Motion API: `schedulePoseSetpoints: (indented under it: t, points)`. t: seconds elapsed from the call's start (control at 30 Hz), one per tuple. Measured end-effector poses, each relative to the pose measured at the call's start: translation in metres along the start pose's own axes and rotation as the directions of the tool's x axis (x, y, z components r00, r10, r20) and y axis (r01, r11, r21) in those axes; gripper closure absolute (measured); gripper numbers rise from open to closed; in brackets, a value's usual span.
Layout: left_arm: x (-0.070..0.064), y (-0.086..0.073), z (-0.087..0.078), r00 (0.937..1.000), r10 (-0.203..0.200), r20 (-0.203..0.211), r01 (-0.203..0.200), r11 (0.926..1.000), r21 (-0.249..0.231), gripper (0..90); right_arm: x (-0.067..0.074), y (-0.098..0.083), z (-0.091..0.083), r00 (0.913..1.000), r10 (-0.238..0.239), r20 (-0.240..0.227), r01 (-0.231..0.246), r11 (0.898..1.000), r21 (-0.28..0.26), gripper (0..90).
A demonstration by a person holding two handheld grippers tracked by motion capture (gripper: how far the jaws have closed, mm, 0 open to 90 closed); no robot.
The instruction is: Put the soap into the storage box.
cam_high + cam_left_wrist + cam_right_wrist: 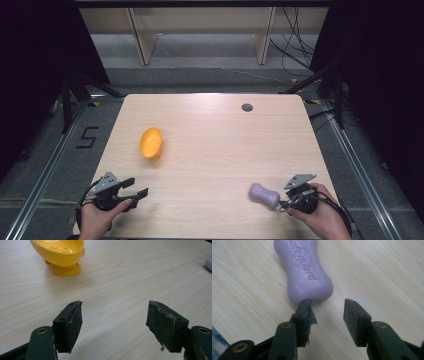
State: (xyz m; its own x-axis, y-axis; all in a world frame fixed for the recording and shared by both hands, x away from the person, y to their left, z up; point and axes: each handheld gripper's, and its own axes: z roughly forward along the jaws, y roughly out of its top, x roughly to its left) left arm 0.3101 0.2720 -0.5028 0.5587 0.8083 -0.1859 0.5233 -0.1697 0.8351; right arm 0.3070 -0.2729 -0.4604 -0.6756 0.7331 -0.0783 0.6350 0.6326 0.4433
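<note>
My right tongs [325, 312] sit low at the near right of the surface [215, 150], jaws part open and holding nothing. The soap [305, 272] lies flat just ahead of them, its near end right at the tip of one jaw in the right gripper view (touching or a hair short, I can't tell). Its long axis runs away from the tongs, nearly in line with them, so the jaws face the rounded end and not the narrow waist. In the high view the soap [264, 195] lies just left of my right hand [320, 212].

My left tongs [113, 325] hover at the near left, jaws wide open and empty. The dish [60, 255] stands well ahead of them, tipped on its foot, far from the soap. So the right hand is clearly nearer; I judge the grab is its job.
</note>
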Motion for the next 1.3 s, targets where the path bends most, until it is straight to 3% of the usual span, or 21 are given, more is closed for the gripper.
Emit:
schedulePoseSetpoints:
  t: [0.1,0.13,0.23,0.3,0.33,0.37,0.43,0.47,0.5,0.53,0.6,0.7,0.77,0.83,0.87,0.93,1.03,1.1,1.13,1.27,1.3]
  points:
    - [0.001,0.0,0.001,0.9999,-0.001,0.014,0.001,1.0,0.006,27.9,-0.002,0.003,0.004,0.9994,-0.03,-0.015,0.031,0.997,0.067,51.9]
    - [0.001,0.0,0.001,0.9999,0.002,0.017,-0.002,1.0,0.005,27.9,-0.003,0.005,0.004,0.9979,-0.06,-0.022,0.062,0.995,0.083,52.0]
    - [0.0,-0.001,0.001,0.9999,0.004,0.013,-0.004,1.0,-0.006,28.0,-0.003,0.011,0.002,0.9942,-0.101,-0.037,0.104,0.989,0.1,47.9]
    - [-0.001,-0.001,0.0,1.0,-0.003,0.007,0.003,1.0,-0.007,27.9,-0.004,0.02,0.0,0.9885,-0.139,-0.059,0.147,0.977,0.155,43.2]
    - [-0.001,-0.001,0.0,1.0,0.0,0.009,0.0,1.0,-0.006,27.9,-0.004,0.02,0.0,0.9885,-0.139,-0.059,0.147,0.977,0.155,43.2]
    - [-0.001,-0.001,0.0,0.9999,0.012,0.011,-0.012,0.9999,-0.004,27.9,-0.008,0.031,0.001,0.9807,-0.183,-0.067,0.193,0.961,0.197,41.7]
    - [-0.001,-0.001,0.001,0.9998,0.016,0.015,-0.016,0.9999,-0.001,27.8,-0.008,0.04,0.002,0.9762,-0.198,-0.089,0.213,0.95,0.227,40.3]
    - [-0.001,-0.001,0.001,0.9998,0.016,0.015,-0.016,0.9999,-0.001,27.7,-0.008,0.04,0.002,0.9762,-0.198,-0.089,0.213,0.95,0.227,40.3]
    - [-0.001,-0.002,0.001,0.9999,0.006,0.016,-0.006,1.0,0.005,27.6,-0.007,0.052,0.006,0.9655,-0.236,-0.109,0.256,0.938,0.235,38.8]
    - [-0.001,-0.002,0.001,0.9999,0.006,0.016,-0.006,1.0,0.005,27.6,-0.005,0.056,0.006,0.9664,-0.231,-0.113,0.253,0.936,0.245,38.8]
    - [0.0,-0.001,0.0,1.0,0.008,0.002,-0.008,1.0,0.004,27.5,-0.004,0.066,0.008,0.9563,-0.266,-0.122,0.289,0.922,0.257,37.9]
    - [0.001,-0.002,0.0,0.9999,0.004,0.013,-0.004,1.0,-0.002,27.3,-0.002,0.078,0.012,0.9408,-0.302,-0.153,0.335,0.9,0.278,37.1]
    - [0.0,-0.002,0.0,0.9999,0.002,0.013,-0.002,1.0,-0.005,27.3,-0.001,0.083,0.015,0.9329,-0.321,-0.163,0.356,0.893,0.277,37.3]
    - [0.0,-0.001,0.0,0.9999,0.011,0.001,-0.011,0.9999,0.003,27.2,-0.001,0.084,0.017,0.9357,-0.312,-0.165,0.348,0.89,0.293,37.2]
    - [0.0,-0.002,0.0,1.0,0.007,-0.001,-0.007,1.0,0.003,27.2,0.0,0.088,0.021,0.929,-0.329,-0.17,0.367,0.88,0.302,36.4]
    - [0.0,-0.002,0.0,1.0,0.008,0.002,-0.008,1.0,0.002,27.2,0.001,0.089,0.023,0.9318,-0.322,-0.168,0.36,0.882,0.304,36.1]
    - [0.0,-0.002,0.0,0.9999,0.002,0.013,-0.001,1.0,-0.005,27.0,-0.001,0.091,0.032,0.914,-0.358,-0.191,0.402,0.863,0.305,34.8]
    - [0.001,-0.002,0.0,0.9999,0.005,0.012,-0.005,1.0,-0.001,27.0,0.001,0.092,0.032,0.9177,-0.346,-0.195,0.393,0.862,0.321,35.1]
    - [0.0,-0.002,-0.001,1.0,0.009,-0.003,-0.009,1.0,0.003,26.9,0.003,0.093,0.035,0.9069,-0.362,-0.215,0.416,0.854,0.314,35.2]
    - [0.0,-0.002,0.0,1.0,0.006,0.0,-0.006,1.0,-0.002,26.9,0.006,0.093,0.039,0.9084,-0.35,-0.229,0.411,0.851,0.328,36.1]
    - [0.0,-0.002,-0.001,1.0,0.009,-0.001,-0.009,1.0,0.001,26.9,0.007,0.093,0.044,0.8981,-0.365,-0.245,0.431,0.839,0.331,37.1]
